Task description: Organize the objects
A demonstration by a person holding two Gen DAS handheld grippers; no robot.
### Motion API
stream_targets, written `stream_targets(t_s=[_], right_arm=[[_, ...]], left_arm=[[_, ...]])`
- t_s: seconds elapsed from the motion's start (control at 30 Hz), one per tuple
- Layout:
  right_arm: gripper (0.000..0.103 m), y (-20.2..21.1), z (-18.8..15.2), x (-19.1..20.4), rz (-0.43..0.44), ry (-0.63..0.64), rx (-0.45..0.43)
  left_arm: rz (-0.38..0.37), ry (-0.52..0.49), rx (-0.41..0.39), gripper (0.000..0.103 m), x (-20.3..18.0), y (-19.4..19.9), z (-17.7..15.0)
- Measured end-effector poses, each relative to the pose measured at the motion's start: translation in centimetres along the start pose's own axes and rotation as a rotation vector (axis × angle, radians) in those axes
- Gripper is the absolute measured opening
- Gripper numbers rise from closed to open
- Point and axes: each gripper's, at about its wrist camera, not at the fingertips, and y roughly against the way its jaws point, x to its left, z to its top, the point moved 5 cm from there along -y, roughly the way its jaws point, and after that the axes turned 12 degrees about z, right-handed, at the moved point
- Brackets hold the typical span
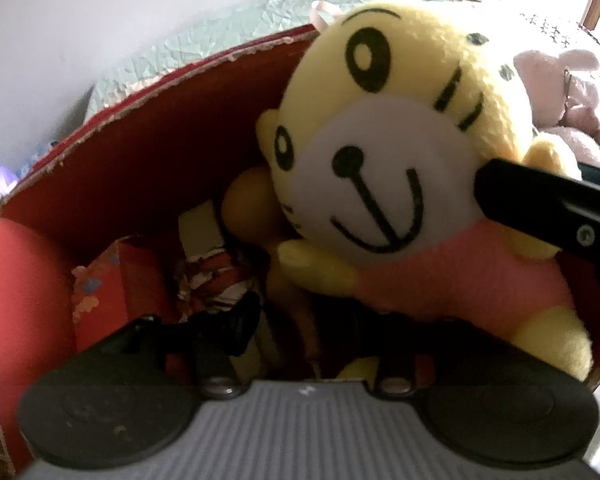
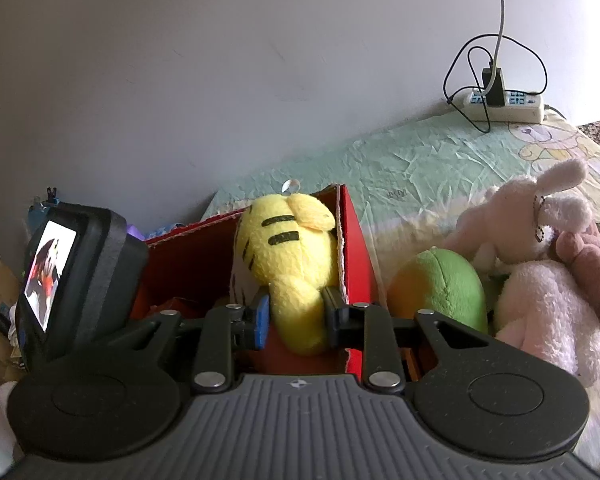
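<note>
Yellow plush tiger (image 2: 288, 256) pinched in right tool (image 2: 294, 322) above red box (image 2: 356, 248); left tool (image 1: 300, 320) downward, closed.

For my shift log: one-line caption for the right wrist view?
Right claw shut on yellow tiger plush at the red box; more plush toys wait on the bed.

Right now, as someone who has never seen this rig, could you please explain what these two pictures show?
A person holds a two-finger grasping tool in each hand; each has a camera looking along its fingers. The right view shows the right tool pinching a yellow tiger toy at the edge of a red box. The left view looks down into that box at the tiger's face; the left tool is shut and seems to hold nothing. A pink toy and a green one lie on the bedspread.
</note>
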Motion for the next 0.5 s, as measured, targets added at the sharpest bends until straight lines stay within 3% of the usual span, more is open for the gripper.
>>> stream_targets(t_s=[0.5], right_arm=[[0.027, 0.0, -0.1, 0.1, 0.012, 0.019, -0.010]], left_arm=[[0.053, -0.040, -0.024, 0.049, -0.6, 1.4, -0.1]])
